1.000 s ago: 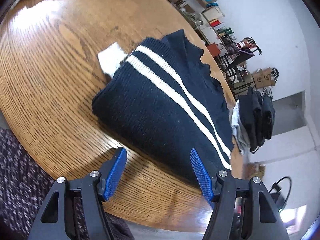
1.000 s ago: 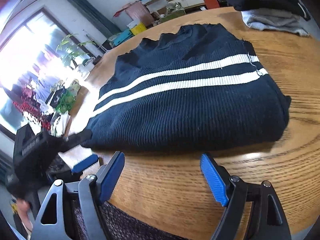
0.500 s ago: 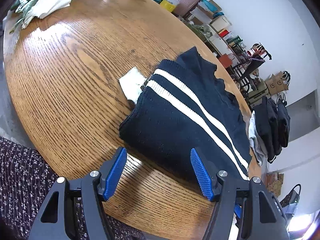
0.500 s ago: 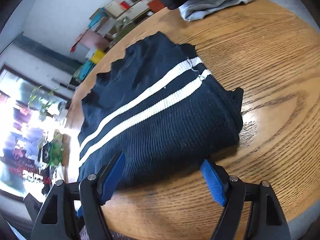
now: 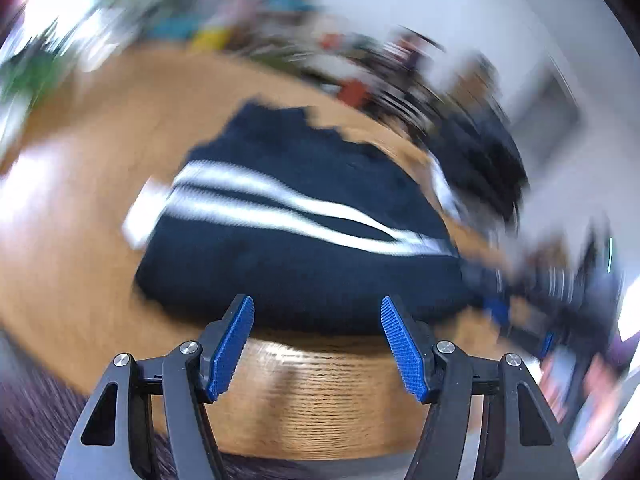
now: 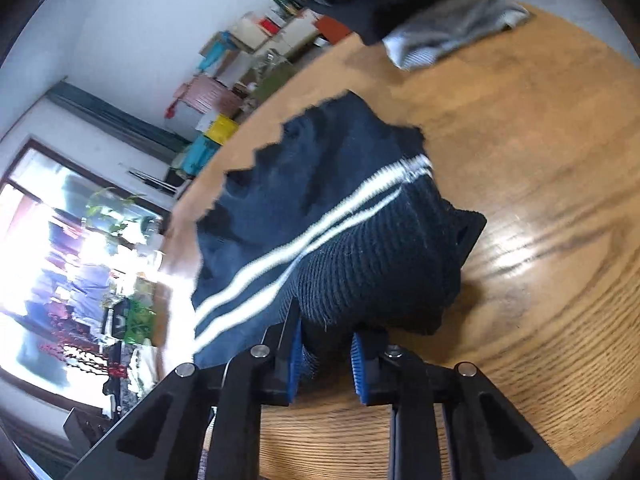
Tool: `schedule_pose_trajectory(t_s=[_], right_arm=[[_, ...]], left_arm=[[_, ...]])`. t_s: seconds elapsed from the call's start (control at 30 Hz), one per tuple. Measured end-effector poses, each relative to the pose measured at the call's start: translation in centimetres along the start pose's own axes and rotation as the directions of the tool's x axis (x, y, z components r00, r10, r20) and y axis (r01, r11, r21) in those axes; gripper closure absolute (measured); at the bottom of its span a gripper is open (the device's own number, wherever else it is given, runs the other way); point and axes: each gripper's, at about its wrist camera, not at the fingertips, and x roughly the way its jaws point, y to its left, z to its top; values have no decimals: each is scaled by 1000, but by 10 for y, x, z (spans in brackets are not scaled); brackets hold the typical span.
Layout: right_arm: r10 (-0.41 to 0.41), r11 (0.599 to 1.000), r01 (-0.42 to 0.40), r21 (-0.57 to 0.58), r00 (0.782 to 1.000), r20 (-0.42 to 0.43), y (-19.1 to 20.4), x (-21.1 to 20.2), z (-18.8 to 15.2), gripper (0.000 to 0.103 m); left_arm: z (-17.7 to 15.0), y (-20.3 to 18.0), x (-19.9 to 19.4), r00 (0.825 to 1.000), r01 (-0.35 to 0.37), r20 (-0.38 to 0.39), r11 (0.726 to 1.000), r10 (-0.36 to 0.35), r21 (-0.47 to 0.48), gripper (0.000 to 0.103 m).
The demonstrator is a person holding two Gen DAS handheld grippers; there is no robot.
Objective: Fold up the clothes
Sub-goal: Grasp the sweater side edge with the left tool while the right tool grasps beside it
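Note:
A folded navy knit sweater (image 5: 304, 248) with two white stripes lies on the round wooden table (image 5: 72, 240). The left wrist view is badly motion-blurred. My left gripper (image 5: 316, 344) stands open just in front of the sweater's near edge, nothing between its blue pads. In the right wrist view my right gripper (image 6: 326, 354) is shut on the near edge of the sweater (image 6: 352, 248), and the knit bunches up and lifts just above the fingers. A white label (image 5: 144, 216) sticks out at the sweater's left side.
A pile of dark and grey clothes (image 6: 432, 12) sits at the table's far edge. Shelves and coloured boxes (image 6: 224, 92) line the wall beyond the table. A bright window with plants (image 6: 72, 240) is at the left. Bare wood (image 6: 540, 160) lies right of the sweater.
My right gripper has closed onto the sweater's near edge and the fabric has bunched up. My left gripper has swung fast, blurring its view, and now faces the sweater's long side.

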Motion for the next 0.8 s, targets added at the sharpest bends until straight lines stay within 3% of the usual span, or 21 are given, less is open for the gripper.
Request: schedule_pose_trajectory(t_s=[0.07,0.1,0.17,0.2,0.3,0.37,0.43,0.5,0.53,0.63,0.73,0.77,0.8], right_arm=[[19,1000,-19,-17,1000,16,9,-3,4,80],[29,999,-29,-17,999,19,11,-4,5,80],[47,999,-46,-17,999,23,16,-5,7,80],[49,999,-49,-17,999,23,17,-5,7,80],[62,998,-62,3,998,17,15,-5,8,80],[69,998,-69,9,997,15,14,-6,9,80],[77,997,-77,16,997,14,12,-7,11,80],[84,996,-84,22,996,12,11,-8,12,80],[88,996,-88,25,996,11,10,-8,13,80],[97,995,-98,28,995,10,9,-9,15,80],[91,995,-91,26,996,8,7,-11,14,80],[89,996,-89,30,996,7,5,-11,13,80],[87,996,-87,31,996,7,5,-11,12,80]], left_arm=[[3,-25,4,1000,0,-16,978,3,209,36],[0,-39,9,999,-28,-8,943,33,331,36],[-6,-66,18,996,-83,19,830,87,551,36],[-10,-72,24,993,-110,40,782,108,613,35],[-23,-86,42,987,-142,59,648,149,749,36],[-30,-92,50,985,-150,72,592,154,792,36],[-40,-99,59,974,-208,130,501,188,840,35],[-41,-97,66,962,-249,161,462,220,852,35],[-40,-94,69,958,-261,170,464,230,846,35],[-27,-76,72,937,-328,201,515,287,792,35],[-8,-58,65,934,-350,216,608,285,712,41],[-2,-55,60,937,-346,227,646,264,680,59],[7,-52,57,944,-330,224,696,242,638,66]])
